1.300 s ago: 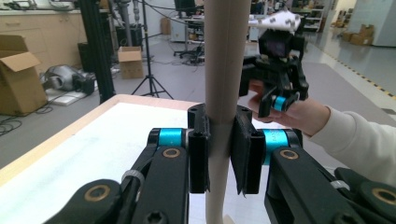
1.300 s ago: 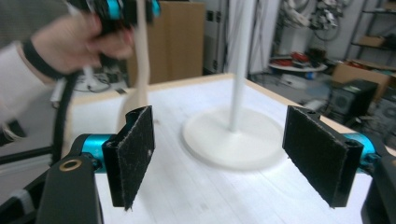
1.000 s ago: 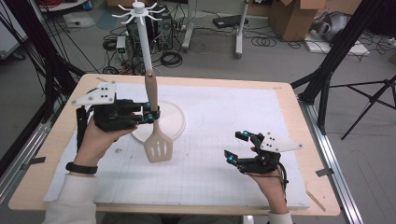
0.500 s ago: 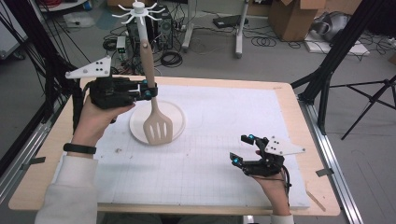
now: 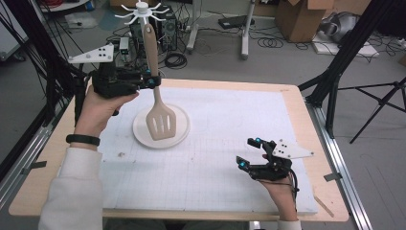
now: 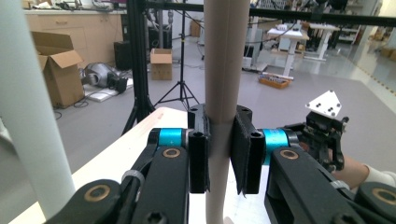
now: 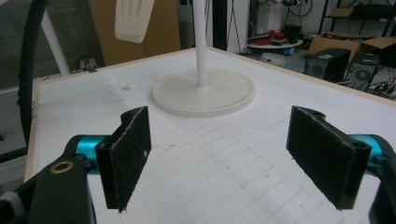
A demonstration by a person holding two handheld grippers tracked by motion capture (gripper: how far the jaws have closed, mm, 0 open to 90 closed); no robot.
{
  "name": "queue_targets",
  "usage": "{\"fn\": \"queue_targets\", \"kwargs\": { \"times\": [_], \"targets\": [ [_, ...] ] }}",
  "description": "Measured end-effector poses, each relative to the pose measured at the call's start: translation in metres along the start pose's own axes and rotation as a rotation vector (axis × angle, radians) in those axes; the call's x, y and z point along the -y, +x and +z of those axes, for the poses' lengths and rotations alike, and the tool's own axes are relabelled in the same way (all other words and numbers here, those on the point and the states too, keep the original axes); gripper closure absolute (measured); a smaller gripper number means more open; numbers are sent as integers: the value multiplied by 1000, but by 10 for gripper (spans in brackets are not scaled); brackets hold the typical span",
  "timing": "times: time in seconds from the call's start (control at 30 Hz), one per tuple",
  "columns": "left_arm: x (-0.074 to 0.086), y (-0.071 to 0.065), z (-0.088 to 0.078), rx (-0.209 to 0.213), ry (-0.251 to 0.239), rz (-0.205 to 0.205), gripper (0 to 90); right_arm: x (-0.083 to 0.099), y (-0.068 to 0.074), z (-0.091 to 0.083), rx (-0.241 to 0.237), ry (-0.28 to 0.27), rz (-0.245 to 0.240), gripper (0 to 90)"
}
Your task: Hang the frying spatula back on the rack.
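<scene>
Spatula: beige slotted plastic spatula (image 5: pixel 156 98) hangs blade-down, handle clenched in the left claw (image 5: pixel 154 82), above the round base of the white hook stand (image 5: pixel 140 8) at the far left of the bench (image 5: pixel 287 103). Likely step: hang it on a hook. Lift until the handle top clears the arms, keep it vertical, hook it, then release. Right claw (image 5: pixel 250 153) released, idle near right. No readable writing or labels.

Spatula handle (image 6: pixel 224 70) between clamped tongs (image 6: pixel 220 154)
</scene>
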State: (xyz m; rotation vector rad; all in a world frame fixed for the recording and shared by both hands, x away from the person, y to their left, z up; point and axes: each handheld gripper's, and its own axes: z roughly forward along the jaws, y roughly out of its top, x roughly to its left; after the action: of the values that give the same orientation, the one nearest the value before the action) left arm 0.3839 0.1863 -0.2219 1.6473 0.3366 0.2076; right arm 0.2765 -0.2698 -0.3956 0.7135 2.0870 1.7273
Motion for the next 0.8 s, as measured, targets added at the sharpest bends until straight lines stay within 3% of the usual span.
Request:
{"fn": "queue_targets", "kwargs": {
  "times": [0.4, 0.8],
  "targets": [
    [3, 14, 0, -9, -8, -25, 779, 0, 0, 1, -11, -4, 5, 208],
    [3, 24, 2, -55, 3, -48, 778, 0, 0, 1, -20, -7, 7, 208]
  ]
}}
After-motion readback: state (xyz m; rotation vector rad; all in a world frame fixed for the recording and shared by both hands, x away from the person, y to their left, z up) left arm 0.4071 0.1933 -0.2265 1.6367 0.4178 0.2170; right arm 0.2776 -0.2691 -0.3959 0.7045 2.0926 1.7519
